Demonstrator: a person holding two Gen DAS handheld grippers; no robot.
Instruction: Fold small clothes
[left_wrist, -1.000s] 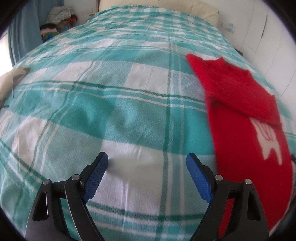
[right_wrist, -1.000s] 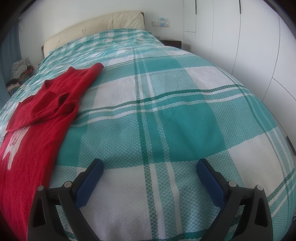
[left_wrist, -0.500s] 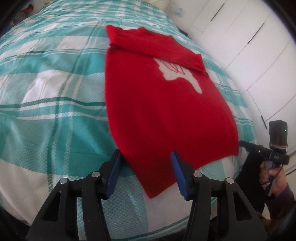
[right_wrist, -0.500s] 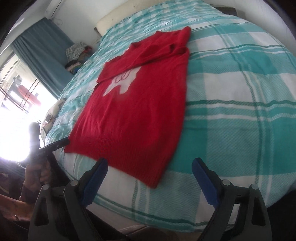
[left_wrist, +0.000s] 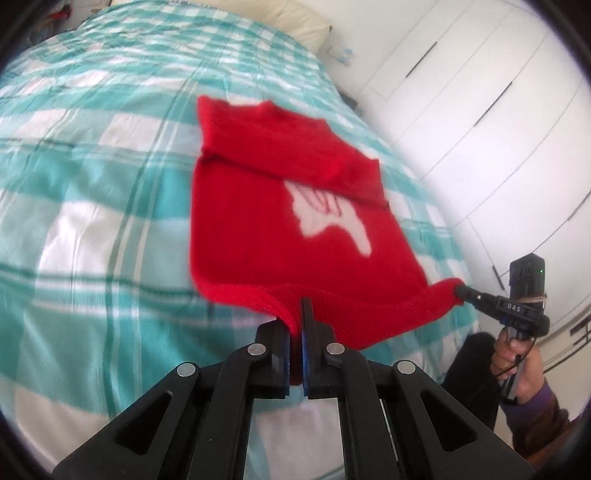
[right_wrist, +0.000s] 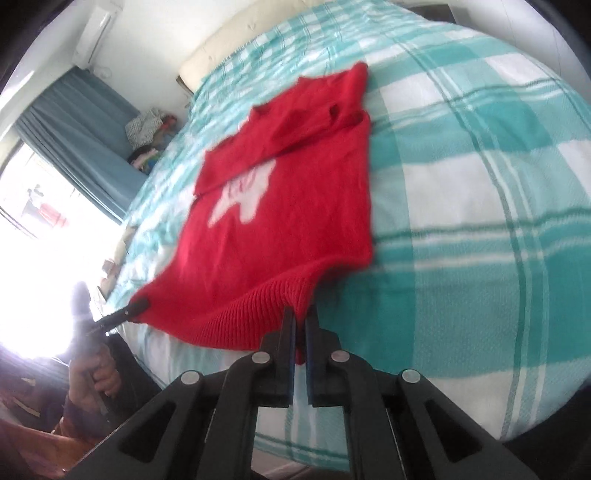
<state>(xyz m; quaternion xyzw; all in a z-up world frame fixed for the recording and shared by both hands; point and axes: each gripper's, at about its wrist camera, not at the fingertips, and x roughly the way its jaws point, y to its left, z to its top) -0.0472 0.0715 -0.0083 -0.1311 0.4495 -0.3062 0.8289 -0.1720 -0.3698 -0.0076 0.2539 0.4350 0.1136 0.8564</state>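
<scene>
A red sweater (left_wrist: 291, 243) lies spread on a bed (left_wrist: 92, 229) covered with a teal-and-white checked blanket. Its neck end points toward the cream headboard (right_wrist: 258, 29), and its ribbed hem lies at the near edge of the mattress. A white motif (left_wrist: 328, 218) marks the chest, and the sleeves are folded across the upper part of the body.

Left wrist view: the left gripper (left_wrist: 296, 332) is closed on the hem at one bottom corner. Red knit is pinched between its blue pads, and the hem is raised a little off the blanket there. At the far right of this view the right gripper (left_wrist: 461, 291) clamps the other bottom corner, carried by the person's right hand (left_wrist: 517, 354) (a purple cuff shows at the wrist).

Right wrist view: the right gripper (right_wrist: 300, 325) is likewise closed on the ribbed hem, with cloth caught between its pads. The hem sags in a shallow arc between the two held corners. The left gripper (right_wrist: 138, 304) appears at the left, biting the opposite corner, with the left hand (right_wrist: 92, 380) below it against strong window glare.

Background: a blue curtain (right_wrist: 81, 125) beside the window, a heap of clothes (right_wrist: 147, 125) near the head of the bed, and white wardrobe doors (left_wrist: 480, 92) along the other side.
</scene>
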